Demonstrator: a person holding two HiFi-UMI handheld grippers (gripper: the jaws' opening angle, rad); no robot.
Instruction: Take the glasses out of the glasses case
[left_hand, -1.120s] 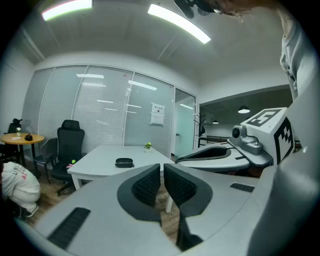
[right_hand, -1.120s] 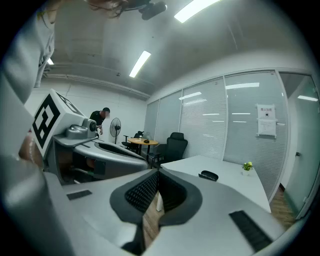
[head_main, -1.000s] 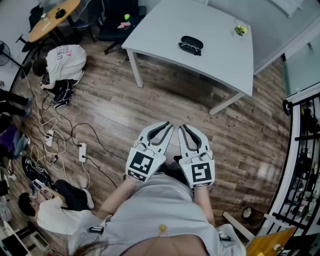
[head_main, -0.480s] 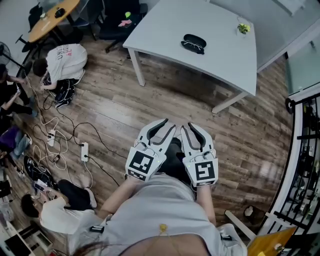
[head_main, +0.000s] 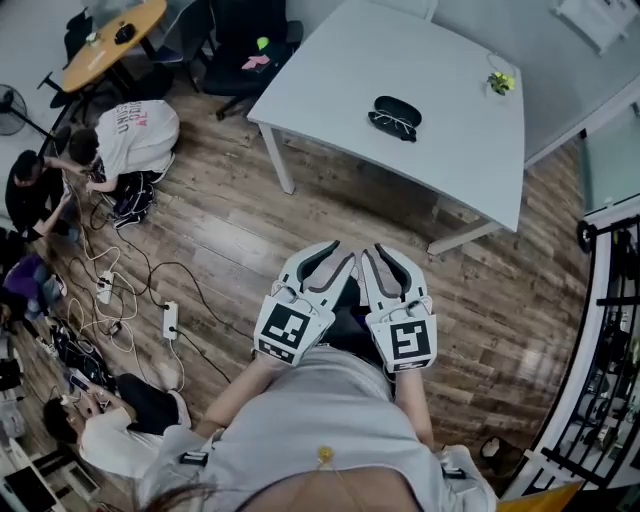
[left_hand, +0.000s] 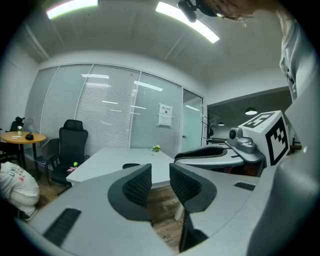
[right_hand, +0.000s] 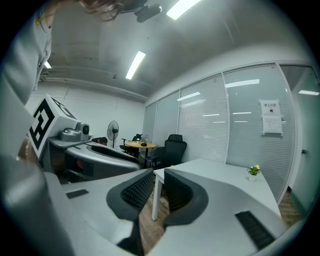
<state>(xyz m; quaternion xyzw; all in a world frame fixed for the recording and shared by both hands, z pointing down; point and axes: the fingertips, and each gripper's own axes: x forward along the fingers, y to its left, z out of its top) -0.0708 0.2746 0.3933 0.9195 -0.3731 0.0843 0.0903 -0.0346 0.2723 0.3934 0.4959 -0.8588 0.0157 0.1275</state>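
Observation:
A black glasses case (head_main: 398, 107) lies on the white table (head_main: 330, 70) far ahead of me, with the glasses (head_main: 391, 123) resting against its near side; it is too small to tell whether they sit inside it. Both grippers are held close to my body over the wood floor, well short of the table. My left gripper (head_main: 335, 250) and right gripper (head_main: 370, 252) are side by side, each with only a narrow slit between its pads and nothing in it. In the left gripper view the case (left_hand: 131, 165) shows as a dark shape beyond the left gripper (left_hand: 160, 175). In the right gripper view the right gripper (right_hand: 159, 182) faces the table's corner (right_hand: 165, 172).
A small potted plant (head_main: 501, 82) stands at the table's far right. A black office chair (head_main: 240, 45) and a round wooden table (head_main: 110, 40) are at the back left. People sit on the floor at left among cables and a power strip (head_main: 170, 320). A black railing (head_main: 610, 300) runs along the right.
The head view has shifted, so the table and case now sit slightly lower and further right. Both grippers stay in front of my body, jaws unchanged. A person in black has come into view at left.

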